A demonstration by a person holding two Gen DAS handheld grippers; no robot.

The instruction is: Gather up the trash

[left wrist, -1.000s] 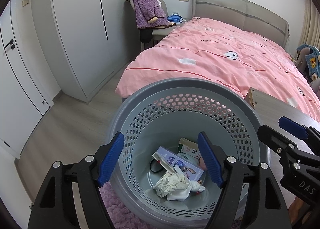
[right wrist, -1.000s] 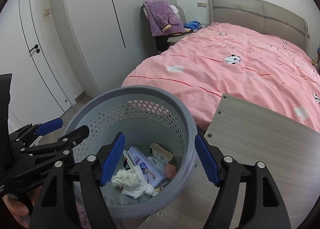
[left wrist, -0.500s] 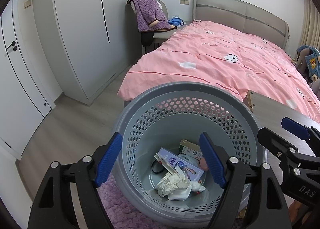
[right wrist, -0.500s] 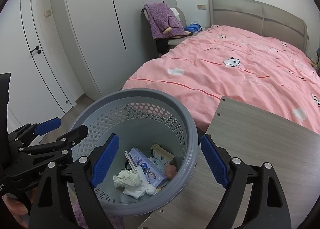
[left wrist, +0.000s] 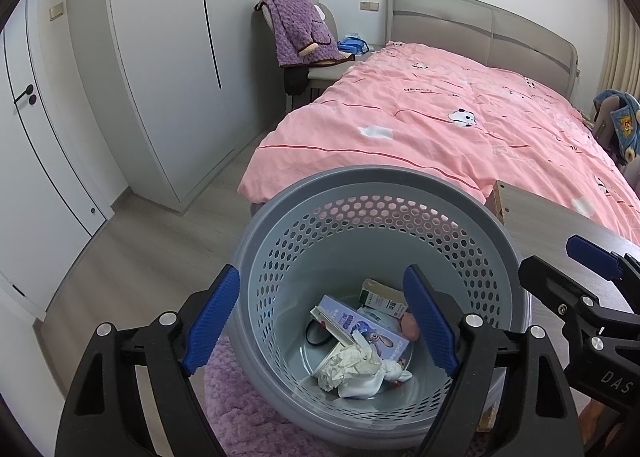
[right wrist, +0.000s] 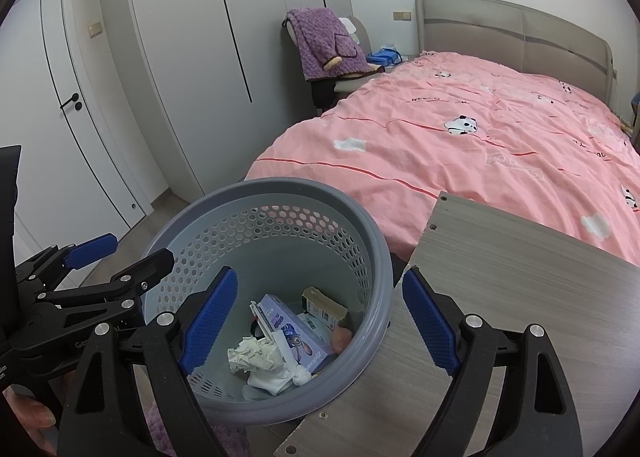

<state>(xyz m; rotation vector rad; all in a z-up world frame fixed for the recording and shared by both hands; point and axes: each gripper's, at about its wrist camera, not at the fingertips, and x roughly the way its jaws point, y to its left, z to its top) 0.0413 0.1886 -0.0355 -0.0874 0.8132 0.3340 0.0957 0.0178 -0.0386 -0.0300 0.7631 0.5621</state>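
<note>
Bedroom floor lies bare left of the bin [left wrist: 376,193]. Both grippers, left [left wrist: 322,321] and right [right wrist: 320,321], have just been opening and hold nothing. Trash [left wrist: 352,369] sits in the bin below the fingers; a board [right wrist: 520,297] crowds its right edge.

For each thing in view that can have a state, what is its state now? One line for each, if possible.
Left gripper: open, jaws just widened, holding nothing.
Right gripper: open, jaws just widened, holding nothing.
Grey perforated bin: upright, trash on its bottom.
Crumpled tissue: lying inside the bin.
Purple carton: lying inside the bin.
Wardrobe doors: closed.
Room door: closed.
Bed: covered with pink quilt.
</note>
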